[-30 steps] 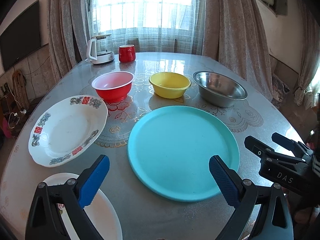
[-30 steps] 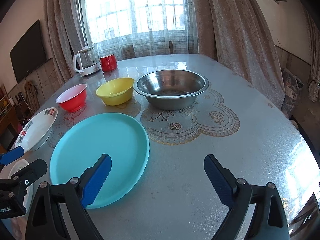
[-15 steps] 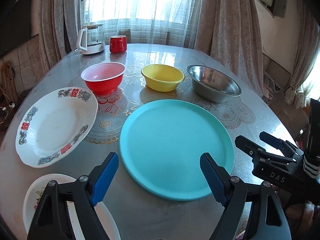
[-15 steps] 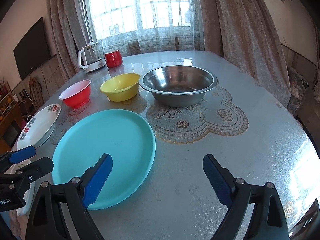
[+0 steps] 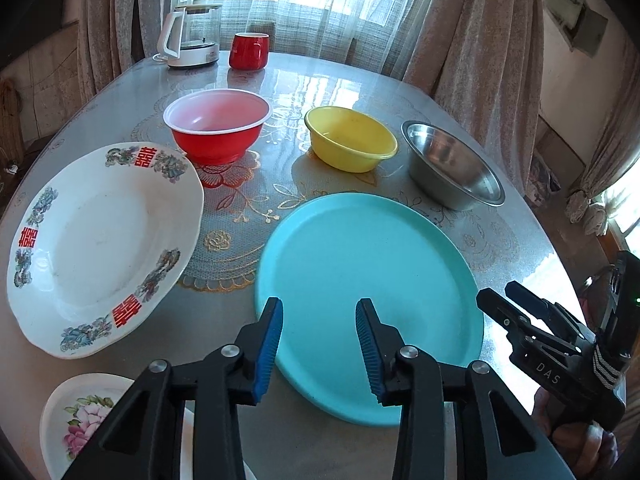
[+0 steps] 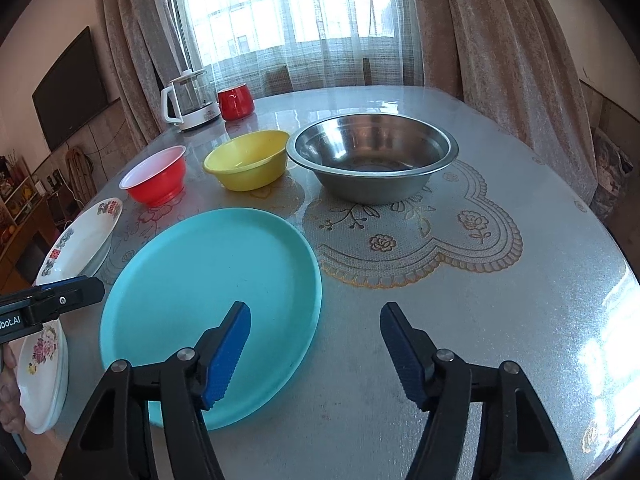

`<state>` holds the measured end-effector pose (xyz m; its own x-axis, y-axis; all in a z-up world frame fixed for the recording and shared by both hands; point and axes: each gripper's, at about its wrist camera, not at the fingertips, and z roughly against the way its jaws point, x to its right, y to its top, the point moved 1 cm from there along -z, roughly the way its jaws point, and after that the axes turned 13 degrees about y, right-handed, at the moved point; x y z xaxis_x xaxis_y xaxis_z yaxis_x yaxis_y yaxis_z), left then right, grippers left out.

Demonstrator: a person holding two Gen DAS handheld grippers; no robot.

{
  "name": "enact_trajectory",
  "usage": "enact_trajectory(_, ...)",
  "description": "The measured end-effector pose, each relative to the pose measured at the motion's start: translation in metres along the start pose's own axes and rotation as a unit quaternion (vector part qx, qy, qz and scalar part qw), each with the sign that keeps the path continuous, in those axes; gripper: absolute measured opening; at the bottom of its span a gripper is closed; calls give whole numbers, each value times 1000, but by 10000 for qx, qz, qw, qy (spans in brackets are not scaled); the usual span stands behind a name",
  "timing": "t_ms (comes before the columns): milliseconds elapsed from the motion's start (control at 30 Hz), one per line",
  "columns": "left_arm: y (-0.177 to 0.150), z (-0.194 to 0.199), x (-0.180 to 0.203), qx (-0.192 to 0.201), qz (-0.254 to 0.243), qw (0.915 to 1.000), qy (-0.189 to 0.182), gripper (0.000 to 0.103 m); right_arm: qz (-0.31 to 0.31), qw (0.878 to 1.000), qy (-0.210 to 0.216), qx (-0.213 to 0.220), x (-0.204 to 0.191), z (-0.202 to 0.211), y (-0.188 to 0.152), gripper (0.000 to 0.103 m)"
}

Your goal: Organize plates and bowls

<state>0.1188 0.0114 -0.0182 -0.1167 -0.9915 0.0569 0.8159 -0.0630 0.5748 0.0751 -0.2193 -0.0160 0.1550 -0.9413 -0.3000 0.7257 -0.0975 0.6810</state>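
A large teal plate (image 5: 360, 276) lies at the table's near middle. Left of it lies a white plate with red characters (image 5: 100, 240), and a small floral plate (image 5: 80, 420) lies at the near left. Behind stand a red bowl (image 5: 218, 128), a yellow bowl (image 5: 350, 138) and a steel bowl (image 5: 452, 164). My left gripper (image 5: 319, 344) is open and empty, narrowed, over the teal plate's near edge. My right gripper (image 6: 316, 356) is open and empty above the teal plate's right rim (image 6: 316, 280). The steel bowl (image 6: 372, 156) sits ahead of it.
A glass kettle (image 5: 192, 38) and a red mug (image 5: 248, 50) stand at the table's far edge by the curtained window. The glass-topped table (image 6: 520, 320) has lace mats under it. The right gripper shows in the left wrist view (image 5: 520, 308).
My left gripper's jaws have narrowed a good deal and it has moved forward over the teal plate's near edge. My right gripper's jaws have closed in a little; it barely moved.
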Motion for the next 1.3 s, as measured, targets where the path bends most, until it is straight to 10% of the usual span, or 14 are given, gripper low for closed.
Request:
enact_trajectory(800,9,-39,6,-444,-326,9977,386,39,-129,9992,262,-271,15,-20,0,19)
enact_trajectory(1300,-9,-31,42,-171,-560,9970,506,37,-354,9988,91,-334,51,-17,11,14)
